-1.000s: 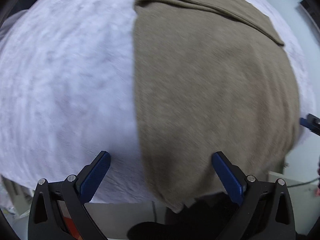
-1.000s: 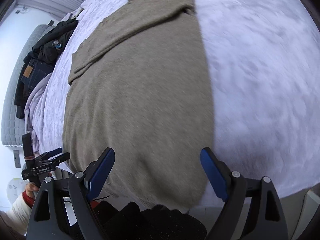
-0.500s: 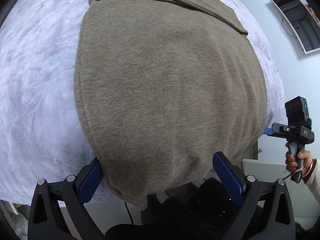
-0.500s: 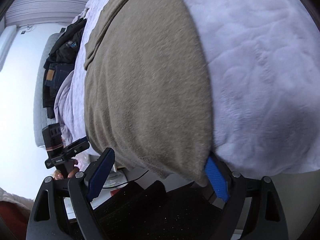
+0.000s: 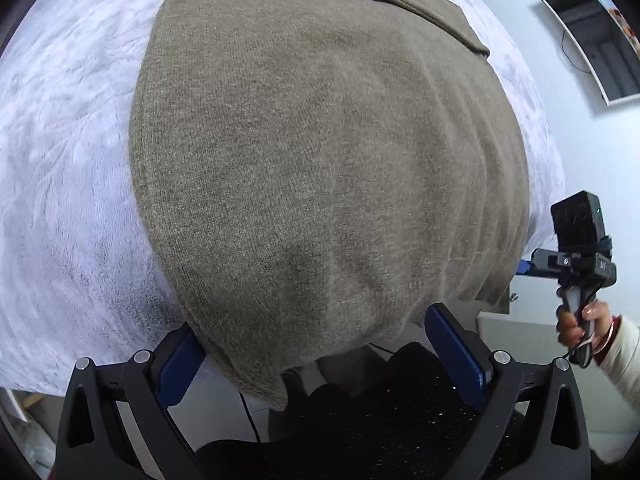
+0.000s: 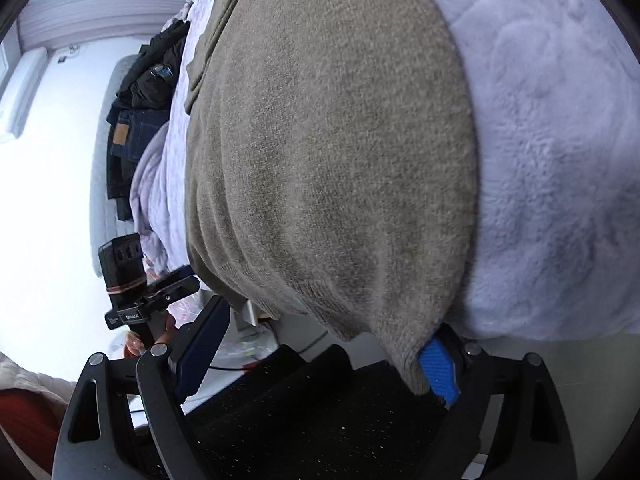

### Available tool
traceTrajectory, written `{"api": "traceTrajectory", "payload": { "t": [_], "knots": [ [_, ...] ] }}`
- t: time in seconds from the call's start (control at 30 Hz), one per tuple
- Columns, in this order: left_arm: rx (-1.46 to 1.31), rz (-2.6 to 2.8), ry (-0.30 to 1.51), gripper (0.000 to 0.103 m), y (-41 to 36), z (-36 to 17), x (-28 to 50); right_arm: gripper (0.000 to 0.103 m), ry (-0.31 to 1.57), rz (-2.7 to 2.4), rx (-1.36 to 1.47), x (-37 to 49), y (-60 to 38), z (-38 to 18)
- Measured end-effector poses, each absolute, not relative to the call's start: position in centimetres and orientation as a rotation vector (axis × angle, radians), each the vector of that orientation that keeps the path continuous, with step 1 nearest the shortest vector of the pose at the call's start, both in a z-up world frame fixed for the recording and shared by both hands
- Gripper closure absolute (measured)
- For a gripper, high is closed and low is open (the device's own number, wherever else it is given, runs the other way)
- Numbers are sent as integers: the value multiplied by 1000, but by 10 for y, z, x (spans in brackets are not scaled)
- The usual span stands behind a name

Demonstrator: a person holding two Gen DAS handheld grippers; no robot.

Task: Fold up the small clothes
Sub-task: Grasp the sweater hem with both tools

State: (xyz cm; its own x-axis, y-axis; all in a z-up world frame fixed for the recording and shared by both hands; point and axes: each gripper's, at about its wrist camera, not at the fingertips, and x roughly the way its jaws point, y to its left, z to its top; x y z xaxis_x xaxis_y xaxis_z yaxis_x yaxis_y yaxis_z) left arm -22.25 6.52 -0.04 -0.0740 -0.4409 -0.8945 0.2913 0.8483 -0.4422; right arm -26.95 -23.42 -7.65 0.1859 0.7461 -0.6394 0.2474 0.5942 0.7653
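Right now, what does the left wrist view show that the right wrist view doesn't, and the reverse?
Only the left wrist view shows the wall mirror and the right gripper from outside. Only the right wrist view shows the dark clothes pile and the left gripper from outside. Both show the brown garment on the white blanket, its near hem hanging between open jaws.

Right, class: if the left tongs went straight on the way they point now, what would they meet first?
Most likely the hanging hem of the brown sweater, which already droops between the open left tongs. Behind it lies the white blanket; depth is unclear.
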Motion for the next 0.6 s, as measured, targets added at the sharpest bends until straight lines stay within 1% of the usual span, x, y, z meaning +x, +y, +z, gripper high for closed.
{"api": "traceTrajectory", "payload": {
  "t": [0.03,0.07,0.1,0.13,0.17,0.2,0.23,0.33,0.47,0.6],
  "knots": [
    [-121,-607,1533,16,63,1,-223,18,1377,433,941,-271,-233,-78],
    [-102,-609,1543,29,74,5,-219,24,1376,428,951,-272,-232,-78],
    [-77,-605,1557,36,69,5,-220,43,1379,416,961,-273,-232,-78],
    [-56,-609,1570,53,64,4,-219,66,1382,399,979,-275,-234,-79],
    [-40,-622,1582,70,62,2,-221,77,1382,383,1001,-277,-235,-80],
    [-19,-631,1592,78,60,0,-222,95,1383,374,1010,-279,-238,-80],
    [-3,-636,1597,83,58,-2,-224,95,1380,367,1011,-280,-239,-80],
    [-65,-665,1596,89,61,2,-223,96,1333,419,1073,-280,-240,-72],
    [-243,-671,1582,89,79,23,-203,96,1237,509,1168,-271,-244,-52],
    [-365,-644,1519,89,88,53,-169,96,1125,607,1233,-240,-250,-23]
  ]
}}
